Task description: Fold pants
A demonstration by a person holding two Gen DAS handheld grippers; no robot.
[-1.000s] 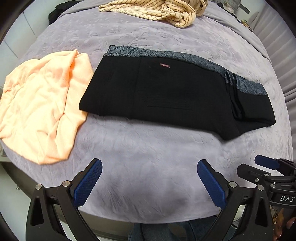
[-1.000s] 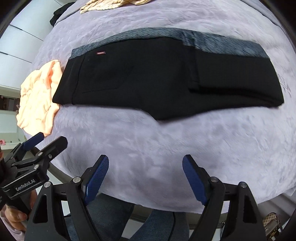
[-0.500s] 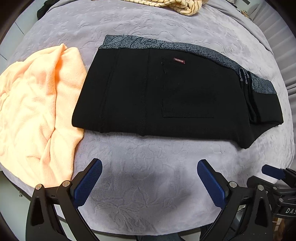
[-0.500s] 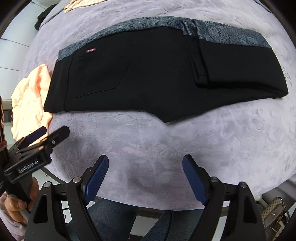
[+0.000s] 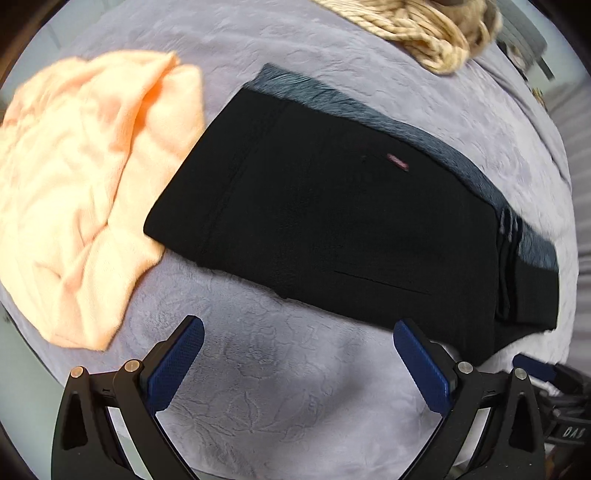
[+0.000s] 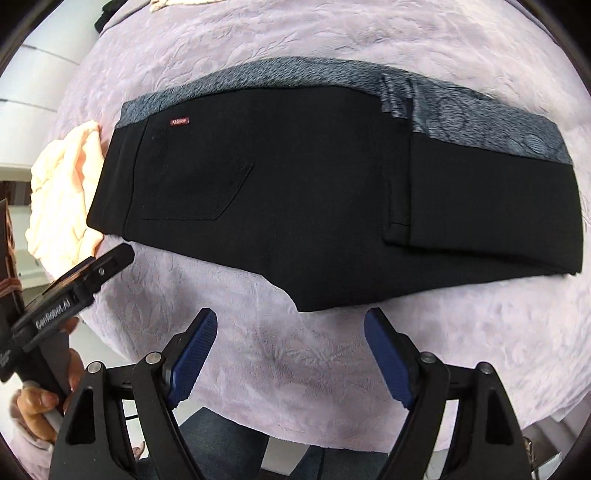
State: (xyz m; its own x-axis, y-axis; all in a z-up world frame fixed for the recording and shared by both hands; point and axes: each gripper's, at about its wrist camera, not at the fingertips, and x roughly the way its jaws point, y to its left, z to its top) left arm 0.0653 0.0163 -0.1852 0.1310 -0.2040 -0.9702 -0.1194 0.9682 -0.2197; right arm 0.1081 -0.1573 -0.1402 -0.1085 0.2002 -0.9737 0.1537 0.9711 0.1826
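Black pants with a grey patterned waistband lie folded flat on the lilac bedspread. A small red label sits near the waistband, and one folded-over layer covers the right end. My left gripper hangs open just above the bedspread, its blue pads close to the pants' near edge. My right gripper is also open, its tips flanking the pointed bottom edge of the pants. Nothing is between either pair of jaws.
A crumpled orange cloth lies against the pants' left end. A cream striped garment is bunched at the far side of the bed. A person's hand holds the left tool; legs in jeans stand at the bed's near edge.
Both grippers came down and closer to the pants, which now fill more of each view. The left view has rolled, so the pants look slanted. Both jaws stayed wide.
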